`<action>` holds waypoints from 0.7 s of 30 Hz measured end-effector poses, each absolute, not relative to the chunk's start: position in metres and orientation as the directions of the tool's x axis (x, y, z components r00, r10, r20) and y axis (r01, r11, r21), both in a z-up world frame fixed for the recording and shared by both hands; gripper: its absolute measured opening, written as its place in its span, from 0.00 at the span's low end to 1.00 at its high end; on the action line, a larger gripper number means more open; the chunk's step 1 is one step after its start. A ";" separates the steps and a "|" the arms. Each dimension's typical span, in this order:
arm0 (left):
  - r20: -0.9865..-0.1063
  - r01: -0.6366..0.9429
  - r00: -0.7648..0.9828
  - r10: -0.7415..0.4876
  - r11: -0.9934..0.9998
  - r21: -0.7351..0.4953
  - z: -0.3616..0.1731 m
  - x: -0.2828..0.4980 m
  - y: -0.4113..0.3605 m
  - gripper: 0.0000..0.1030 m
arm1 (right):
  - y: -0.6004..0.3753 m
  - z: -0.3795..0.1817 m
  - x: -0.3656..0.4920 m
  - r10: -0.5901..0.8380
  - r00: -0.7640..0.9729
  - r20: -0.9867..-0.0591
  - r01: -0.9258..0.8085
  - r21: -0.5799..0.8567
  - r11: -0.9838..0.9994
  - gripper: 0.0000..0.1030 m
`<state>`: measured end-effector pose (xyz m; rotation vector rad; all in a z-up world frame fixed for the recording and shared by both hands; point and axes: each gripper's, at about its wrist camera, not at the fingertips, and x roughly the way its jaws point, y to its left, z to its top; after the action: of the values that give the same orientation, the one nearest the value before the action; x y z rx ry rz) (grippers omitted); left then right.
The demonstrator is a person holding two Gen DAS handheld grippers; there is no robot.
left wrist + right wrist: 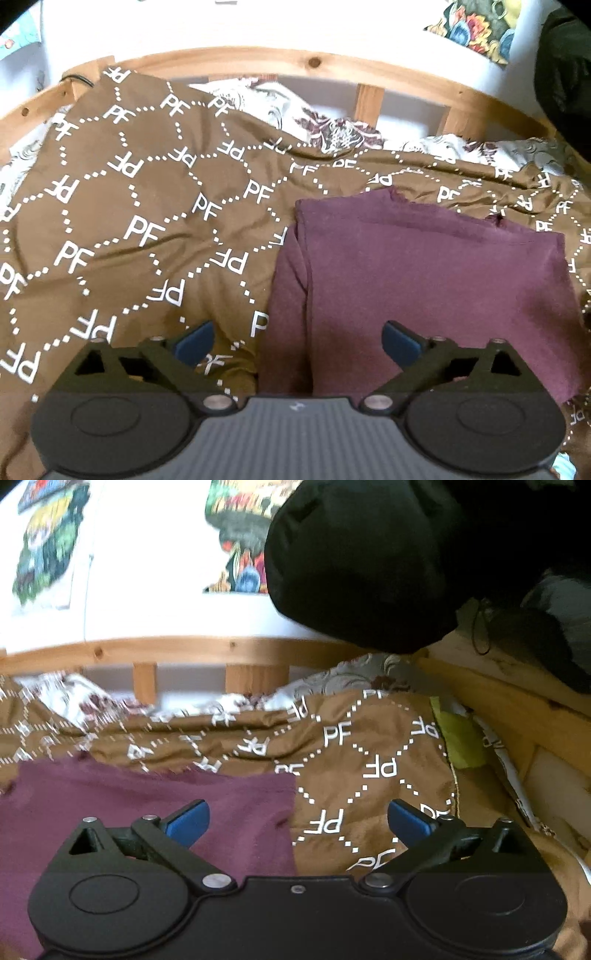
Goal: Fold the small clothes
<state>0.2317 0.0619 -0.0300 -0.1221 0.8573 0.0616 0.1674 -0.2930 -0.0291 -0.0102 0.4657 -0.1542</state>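
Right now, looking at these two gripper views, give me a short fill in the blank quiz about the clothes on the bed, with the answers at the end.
1. The folded garment lying on the bedspread is ____ in colour.
2. The brown bedspread is printed all over with the white letters ____.
3. The jaws of the left gripper and the right gripper both stand ____, with nothing pinched.
4. The bed frame behind the bedding is made of ____.

Answers: maroon; PF; open; wood
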 end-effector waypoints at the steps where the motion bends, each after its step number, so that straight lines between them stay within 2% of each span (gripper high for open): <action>1: -0.755 -0.105 0.655 0.006 0.991 -0.083 -0.029 0.228 0.061 0.98 | -0.291 -0.025 0.160 -0.145 0.887 -0.438 0.147 -0.030 0.989 0.99; 5: -0.761 -0.132 0.649 0.002 0.985 -0.110 -0.024 0.210 0.065 0.99 | -0.279 -0.013 0.133 -0.114 0.903 -0.415 0.127 0.006 0.992 0.99; 10: -0.776 -0.181 0.629 -0.046 0.962 -0.203 -0.025 0.186 0.082 0.99 | -0.257 -0.006 0.094 -0.061 0.910 -0.411 0.078 0.024 0.997 0.99; 16: -0.797 -0.227 0.599 -0.078 0.938 -0.262 -0.032 0.167 0.094 0.99 | -0.233 0.004 0.065 -0.015 0.932 -0.363 0.015 -0.002 1.000 0.99; 21: -0.811 -0.239 0.580 -0.071 0.938 -0.252 -0.037 0.169 0.092 0.99 | -0.219 -0.003 0.068 0.023 0.901 -0.433 -0.015 0.022 1.000 0.99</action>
<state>0.1690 0.0923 -0.0367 -0.3550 0.9521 0.1009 0.0683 -0.2190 -0.0035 0.0180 0.4484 0.0196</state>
